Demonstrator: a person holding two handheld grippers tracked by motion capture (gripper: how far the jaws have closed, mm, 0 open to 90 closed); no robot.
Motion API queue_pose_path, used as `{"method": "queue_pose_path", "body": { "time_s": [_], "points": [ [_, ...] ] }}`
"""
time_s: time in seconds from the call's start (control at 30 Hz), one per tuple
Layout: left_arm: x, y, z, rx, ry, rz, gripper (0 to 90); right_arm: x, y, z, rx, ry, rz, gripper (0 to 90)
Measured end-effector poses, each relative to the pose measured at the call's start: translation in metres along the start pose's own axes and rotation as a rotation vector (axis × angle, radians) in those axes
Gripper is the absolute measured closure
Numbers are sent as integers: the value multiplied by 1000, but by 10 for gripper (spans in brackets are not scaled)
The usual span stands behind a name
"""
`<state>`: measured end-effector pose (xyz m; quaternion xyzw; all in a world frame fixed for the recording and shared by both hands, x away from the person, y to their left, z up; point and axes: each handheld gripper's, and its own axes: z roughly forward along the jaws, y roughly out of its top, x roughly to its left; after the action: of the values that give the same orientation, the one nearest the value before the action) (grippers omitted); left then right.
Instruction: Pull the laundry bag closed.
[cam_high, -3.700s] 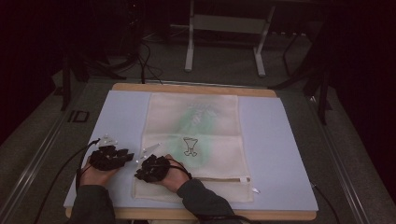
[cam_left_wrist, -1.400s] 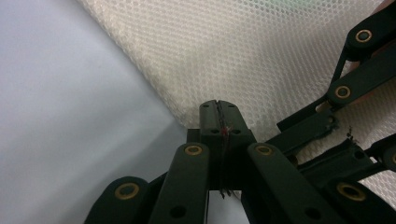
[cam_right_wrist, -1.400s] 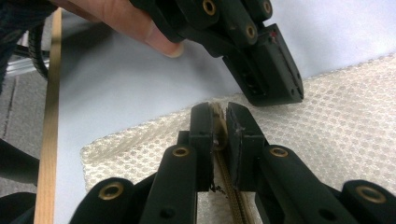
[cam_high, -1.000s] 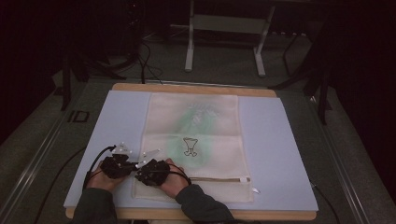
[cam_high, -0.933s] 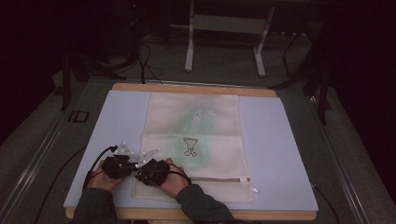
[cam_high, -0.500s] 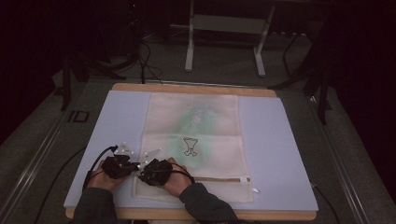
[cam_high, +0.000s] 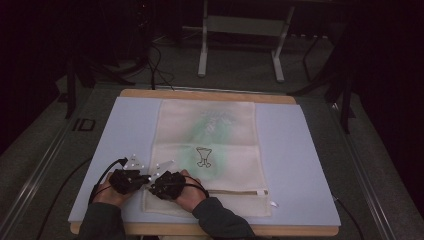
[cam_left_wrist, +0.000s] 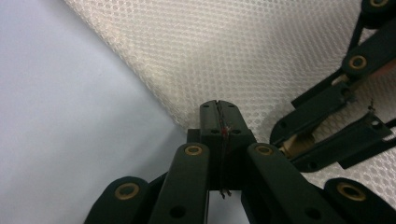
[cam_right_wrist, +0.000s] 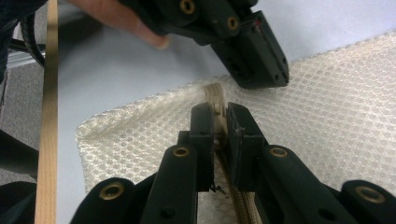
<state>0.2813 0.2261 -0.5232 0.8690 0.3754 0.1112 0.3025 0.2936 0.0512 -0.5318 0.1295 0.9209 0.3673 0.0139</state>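
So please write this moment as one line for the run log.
left gripper: shut on mesh bag edge | right gripper: shut on zipper end | bag: flat on table

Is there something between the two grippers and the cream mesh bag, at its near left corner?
Nothing visible. The right gripper is shut on the beige zipper strip of the cream mesh bag. The left gripper is shut at the bag's edge, whether on mesh I cannot tell.
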Motion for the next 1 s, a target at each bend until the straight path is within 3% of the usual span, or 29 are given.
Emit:
{"method": "queue_pose_path", "body": {
  "time_s": [0.3, 0.67, 1.0],
  "points": [
    [-3, 0, -1, 20, -4, -10, 896, 1, 0, 0, 2, -6, 6, 821],
    [-10, 4, 0, 56, 39, 47, 898, 0, 1, 0, 7, 1, 2, 822],
    [-4, 2, 0, 45, 2, 24, 899, 1, 2, -2, 15, 0, -12, 822]
  ]
}}
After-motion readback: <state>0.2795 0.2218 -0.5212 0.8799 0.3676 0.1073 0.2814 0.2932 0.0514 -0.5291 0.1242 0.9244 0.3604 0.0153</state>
